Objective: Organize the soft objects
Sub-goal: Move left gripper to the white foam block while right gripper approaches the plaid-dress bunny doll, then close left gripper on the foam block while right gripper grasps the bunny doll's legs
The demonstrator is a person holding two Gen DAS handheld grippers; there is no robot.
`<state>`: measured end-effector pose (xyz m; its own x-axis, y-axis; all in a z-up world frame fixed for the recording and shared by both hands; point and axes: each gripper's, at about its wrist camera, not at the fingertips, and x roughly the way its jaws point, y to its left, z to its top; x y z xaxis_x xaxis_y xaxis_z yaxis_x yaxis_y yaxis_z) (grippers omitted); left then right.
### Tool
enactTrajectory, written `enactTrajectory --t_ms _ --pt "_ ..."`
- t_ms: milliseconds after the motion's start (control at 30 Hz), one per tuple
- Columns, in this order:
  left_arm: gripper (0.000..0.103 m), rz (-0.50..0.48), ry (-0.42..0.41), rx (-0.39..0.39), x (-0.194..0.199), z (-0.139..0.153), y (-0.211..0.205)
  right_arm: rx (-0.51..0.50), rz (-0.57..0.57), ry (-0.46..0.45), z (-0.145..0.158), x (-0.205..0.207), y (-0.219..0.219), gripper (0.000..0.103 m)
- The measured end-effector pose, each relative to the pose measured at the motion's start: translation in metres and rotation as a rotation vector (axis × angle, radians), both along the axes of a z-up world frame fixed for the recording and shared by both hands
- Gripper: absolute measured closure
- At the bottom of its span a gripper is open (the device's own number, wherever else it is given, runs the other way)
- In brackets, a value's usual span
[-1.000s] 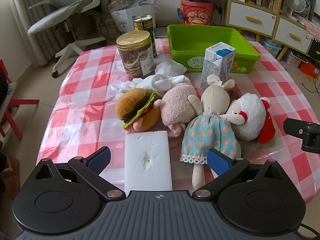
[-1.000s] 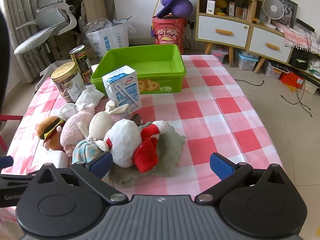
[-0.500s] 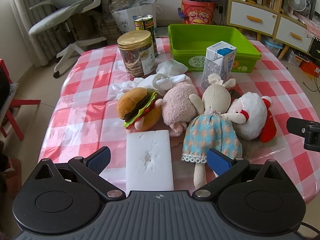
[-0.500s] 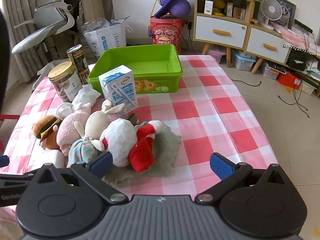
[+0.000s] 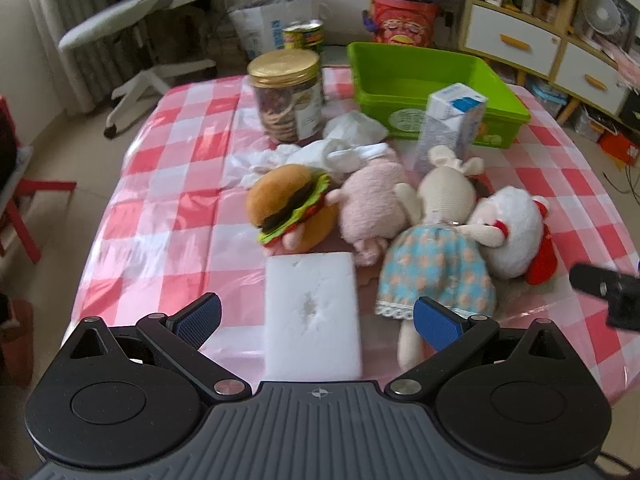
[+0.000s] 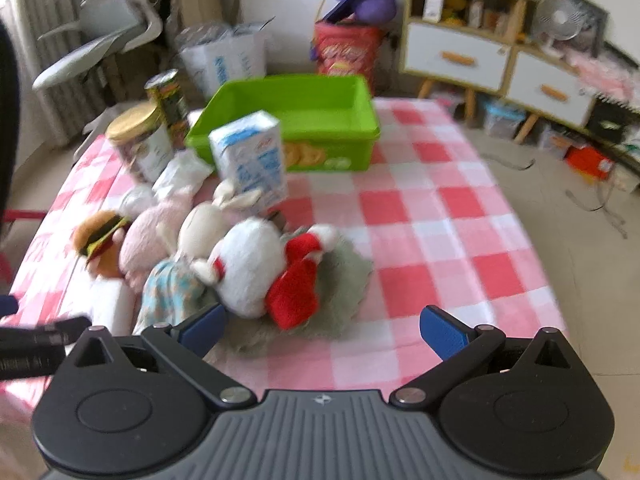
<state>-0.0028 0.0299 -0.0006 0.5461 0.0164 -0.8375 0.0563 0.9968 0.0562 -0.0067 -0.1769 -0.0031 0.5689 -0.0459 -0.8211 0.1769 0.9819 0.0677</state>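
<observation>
Soft toys lie in a row on the checked table: a plush burger [image 5: 290, 206] [image 6: 100, 236], a pink plush [image 5: 374, 210] [image 6: 154, 232], a bunny doll in a blue dress [image 5: 440, 248] [image 6: 176, 280] and a white plush with red parts [image 5: 512, 236] [image 6: 252, 268] on a grey cloth [image 6: 340, 292]. A white foam pad [image 5: 312, 316] lies nearest. White cloth [image 5: 332, 152] lies behind. My left gripper [image 5: 318, 320] is open above the foam pad. My right gripper [image 6: 324, 326] is open, just before the white plush.
A green bin [image 5: 432, 88] [image 6: 296, 120] stands at the back. A milk carton [image 5: 452, 128] [image 6: 252, 158], a gold-lidded jar [image 5: 290, 96] [image 6: 140, 142] and a can [image 5: 304, 38] [image 6: 168, 98] stand near it. The table edge runs at the right [image 6: 532, 248].
Both grippers have moved forward toward the toys, so the toys look larger. The right view is now blurred from motion. Both jaws stay open.
</observation>
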Motion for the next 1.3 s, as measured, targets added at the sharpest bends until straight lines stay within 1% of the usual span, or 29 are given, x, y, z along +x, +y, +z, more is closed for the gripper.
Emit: enactTrajectory --t_ms 167,233,300,467,533,600,667,733,767,800,833,933,1000,1133,1233,1300 --pt "0.005 0.036 0.036 -0.025 0.005 -0.012 0.026 0.124 0.035 0.057 -0.010 0.004 0.000 0.020" --pt "0.006 0.051 0.059 -0.042 0.007 -0.018 0.035 0.158 0.047 0.072 -0.012 0.005 0.002 0.020" --pt "0.006 0.065 0.084 -0.070 0.009 -0.025 0.042 0.187 0.052 0.087 -0.016 0.007 0.007 0.020" --pt "0.008 0.107 0.166 -0.187 0.016 -0.041 0.055 0.298 0.055 0.145 -0.026 0.017 0.013 0.021" --pt "0.010 0.107 0.175 -0.209 0.016 -0.043 0.055 0.363 0.053 0.141 -0.027 0.020 0.014 0.023" --pt "0.013 0.098 0.172 -0.209 0.016 -0.045 0.052 0.427 0.042 0.140 -0.031 0.024 0.015 0.023" --pt "0.016 0.088 0.168 -0.204 0.017 -0.046 0.048 0.492 0.034 0.155 -0.037 0.030 0.016 0.027" --pt "0.019 0.078 0.167 -0.203 0.020 -0.048 0.044 0.540 0.021 0.169 -0.043 0.036 0.018 0.033" --pt "0.020 0.072 0.167 -0.206 0.020 -0.049 0.042 0.560 0.018 0.176 -0.046 0.038 0.019 0.035" --pt "0.023 0.068 0.165 -0.212 0.021 -0.050 0.042 0.576 0.018 0.182 -0.049 0.041 0.021 0.039" --pt "0.025 0.061 0.164 -0.223 0.022 -0.051 0.040 0.587 0.019 0.189 -0.053 0.044 0.024 0.049" --pt "0.028 0.053 0.172 -0.253 0.025 -0.054 0.039 0.613 0.017 0.215 -0.062 0.051 0.029 0.056" --pt "0.029 0.055 0.171 -0.254 0.027 -0.057 0.039 0.617 0.007 0.222 -0.066 0.054 0.031 0.059" --pt "0.033 0.056 0.178 -0.245 0.032 -0.061 0.038 0.607 -0.022 0.222 -0.072 0.062 0.035 0.060" --pt "0.033 0.050 0.179 -0.235 0.032 -0.063 0.037 0.610 -0.036 0.219 -0.075 0.068 0.036 0.061" --pt "0.033 0.048 0.178 -0.228 0.033 -0.064 0.035 0.615 -0.041 0.219 -0.076 0.070 0.035 0.063"
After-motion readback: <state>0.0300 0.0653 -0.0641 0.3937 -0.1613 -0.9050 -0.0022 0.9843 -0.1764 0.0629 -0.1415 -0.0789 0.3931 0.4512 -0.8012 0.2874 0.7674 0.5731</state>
